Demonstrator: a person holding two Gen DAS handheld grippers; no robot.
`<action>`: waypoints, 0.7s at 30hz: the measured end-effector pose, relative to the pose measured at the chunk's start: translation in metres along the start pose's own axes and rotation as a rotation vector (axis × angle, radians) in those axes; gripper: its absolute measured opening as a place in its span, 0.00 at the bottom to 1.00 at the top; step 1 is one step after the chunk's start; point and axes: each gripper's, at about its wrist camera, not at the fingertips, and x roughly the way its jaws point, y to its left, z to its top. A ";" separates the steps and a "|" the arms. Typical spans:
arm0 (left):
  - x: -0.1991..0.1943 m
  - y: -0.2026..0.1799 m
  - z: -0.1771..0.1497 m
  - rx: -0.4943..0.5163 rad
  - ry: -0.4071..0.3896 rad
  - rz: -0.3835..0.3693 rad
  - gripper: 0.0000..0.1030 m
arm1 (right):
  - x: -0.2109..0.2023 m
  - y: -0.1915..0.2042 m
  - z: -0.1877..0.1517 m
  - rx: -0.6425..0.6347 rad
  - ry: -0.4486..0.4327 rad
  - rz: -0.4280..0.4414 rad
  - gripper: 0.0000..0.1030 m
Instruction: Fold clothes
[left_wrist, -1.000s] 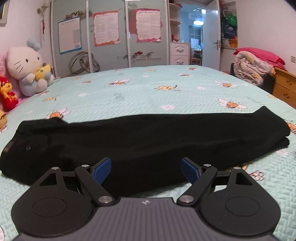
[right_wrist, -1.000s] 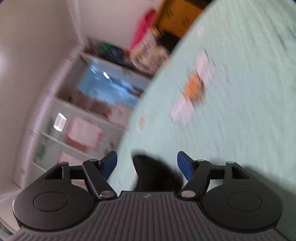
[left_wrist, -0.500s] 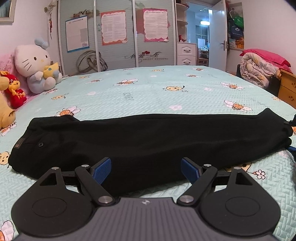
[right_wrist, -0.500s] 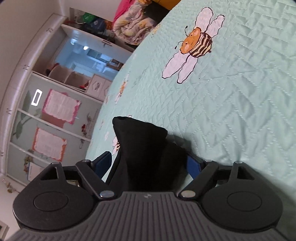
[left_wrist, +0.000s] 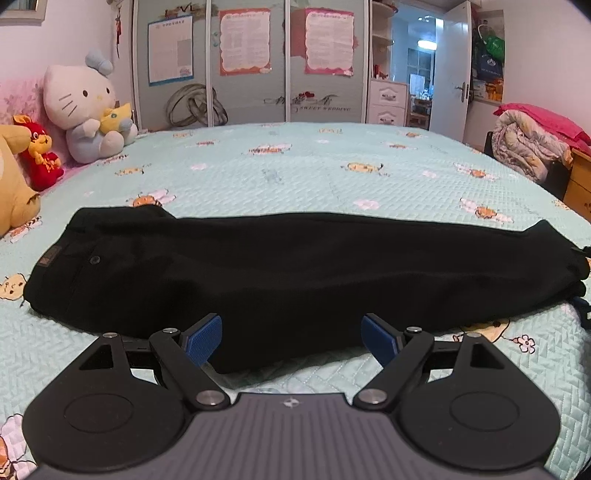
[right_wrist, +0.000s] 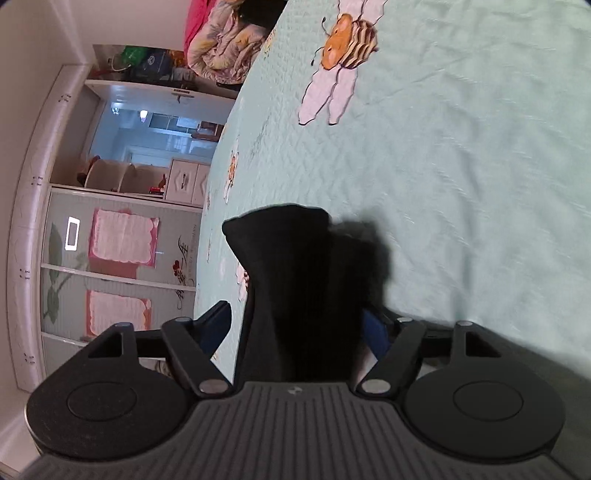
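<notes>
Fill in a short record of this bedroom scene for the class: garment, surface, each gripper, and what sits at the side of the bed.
garment: black trousers, folded lengthwise, lying flat
surface: mint quilted bedspread with bee print
left gripper: open, at the trousers' near edge, gripping nothing
right gripper: jaws just closing, trouser end between them, not visibly pinched
bedside: white cat plush, red doll

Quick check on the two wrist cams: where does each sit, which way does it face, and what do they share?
Left wrist: low over the bed, level, looking across the black trousers to the wardrobe; its tongs are open with nothing in them.
Right wrist: rolled sideways at the trouser cuff, facing along the bed; the cuff stands between its tongs, which have just been closing, with a gap still visible at the left pad.
Shared: trousers, bed, wardrobe, doorway. No hand shows.
</notes>
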 end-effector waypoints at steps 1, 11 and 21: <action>-0.003 0.002 0.001 -0.002 -0.006 0.002 0.83 | 0.005 0.002 0.002 0.000 0.003 -0.007 0.73; -0.011 0.021 0.000 -0.046 -0.013 0.015 0.83 | 0.001 0.016 -0.004 -0.172 0.007 -0.063 0.13; -0.019 0.059 -0.004 -0.152 -0.028 0.026 0.83 | -0.017 0.118 -0.071 -0.637 -0.090 -0.013 0.11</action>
